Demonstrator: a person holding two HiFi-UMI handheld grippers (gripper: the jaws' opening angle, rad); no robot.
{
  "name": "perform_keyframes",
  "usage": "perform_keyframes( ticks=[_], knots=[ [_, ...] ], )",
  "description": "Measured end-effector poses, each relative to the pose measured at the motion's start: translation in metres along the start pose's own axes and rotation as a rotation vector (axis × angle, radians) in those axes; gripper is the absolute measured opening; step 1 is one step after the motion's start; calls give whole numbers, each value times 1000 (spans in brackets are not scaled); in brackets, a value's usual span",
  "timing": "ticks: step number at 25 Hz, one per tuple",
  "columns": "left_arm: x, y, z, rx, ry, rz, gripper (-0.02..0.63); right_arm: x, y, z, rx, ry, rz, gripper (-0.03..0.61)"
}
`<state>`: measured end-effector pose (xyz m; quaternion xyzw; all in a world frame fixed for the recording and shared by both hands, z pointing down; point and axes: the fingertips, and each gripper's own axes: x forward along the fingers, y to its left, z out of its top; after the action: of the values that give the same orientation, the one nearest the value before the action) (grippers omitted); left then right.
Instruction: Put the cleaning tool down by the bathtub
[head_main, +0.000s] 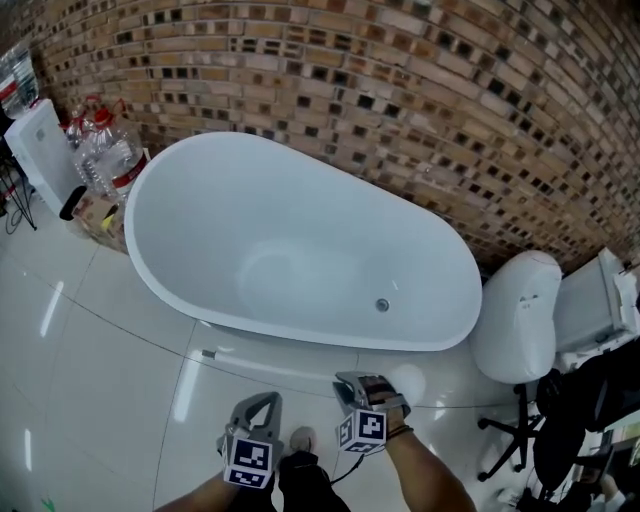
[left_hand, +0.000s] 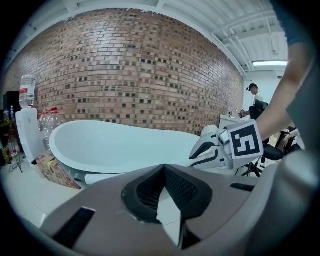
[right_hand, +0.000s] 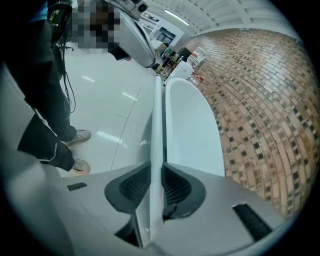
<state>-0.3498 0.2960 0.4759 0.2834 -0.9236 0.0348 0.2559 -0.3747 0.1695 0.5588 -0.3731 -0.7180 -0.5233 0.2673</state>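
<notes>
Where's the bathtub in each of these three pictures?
Head view: bathtub fills the middle.
Left gripper view: left of centre, midway up.
Right gripper view: upper middle, just right of the pole.
Shared landmark: brick wall along the bathtub's far side.

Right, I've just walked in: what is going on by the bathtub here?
A person with a gripper in each hand stands beside a white bathtub in front of a brick wall. The right gripper is closed on a long white pole, the cleaning tool's handle, which runs along the tub's near side, low over the floor. Whether its far end touches the floor cannot be told. The left gripper is shut and holds nothing.
</notes>
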Motion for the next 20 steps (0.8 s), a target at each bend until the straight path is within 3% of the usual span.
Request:
perform_keyframes(
  ticks=[13,20],
  knots=[
    [120,62,-125,-24,-5,115,5,161,76,-70,-24,2,70,93],
    [167,74,-178,-9,-4,125,5,231,107,-98,-21,5,82,94]
  ],
)
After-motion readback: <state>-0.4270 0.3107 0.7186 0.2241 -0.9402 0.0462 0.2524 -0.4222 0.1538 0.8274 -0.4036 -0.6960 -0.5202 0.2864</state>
